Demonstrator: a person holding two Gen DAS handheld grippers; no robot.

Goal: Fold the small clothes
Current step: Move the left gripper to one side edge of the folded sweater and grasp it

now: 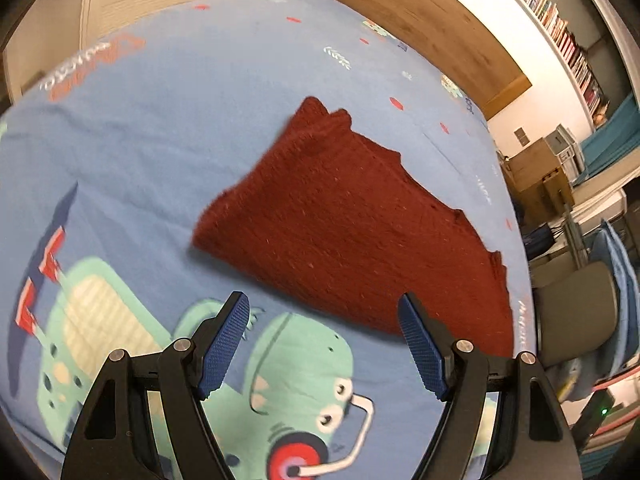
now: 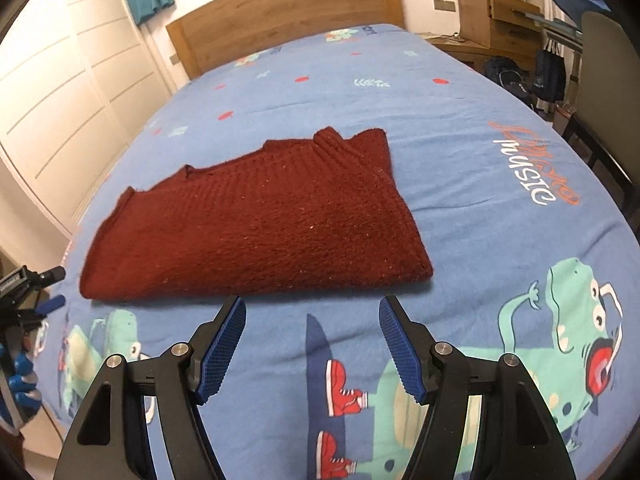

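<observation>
A dark red knitted sweater (image 1: 352, 220) lies folded flat on the blue bedspread (image 1: 160, 140). My left gripper (image 1: 324, 308) hovers just short of its near edge, open, with nothing between the blue pads. In the right wrist view the same sweater (image 2: 256, 224) lies spread out ahead. Close in front of its folded edge, above the bedspread (image 2: 440, 120), my right gripper (image 2: 312, 312) is open and holds nothing. Neither gripper touches the sweater.
The bedspread carries green cartoon dinosaurs (image 2: 568, 332) and lettering (image 2: 532, 168). A wooden headboard (image 2: 288, 12) stands at the far end, wardrobe doors (image 2: 60, 100) on the left. A chair (image 1: 576, 312), boxes and a bookshelf (image 1: 560, 28) crowd the bed's right side. A camera tripod (image 2: 24, 292) stands by the bed's left edge.
</observation>
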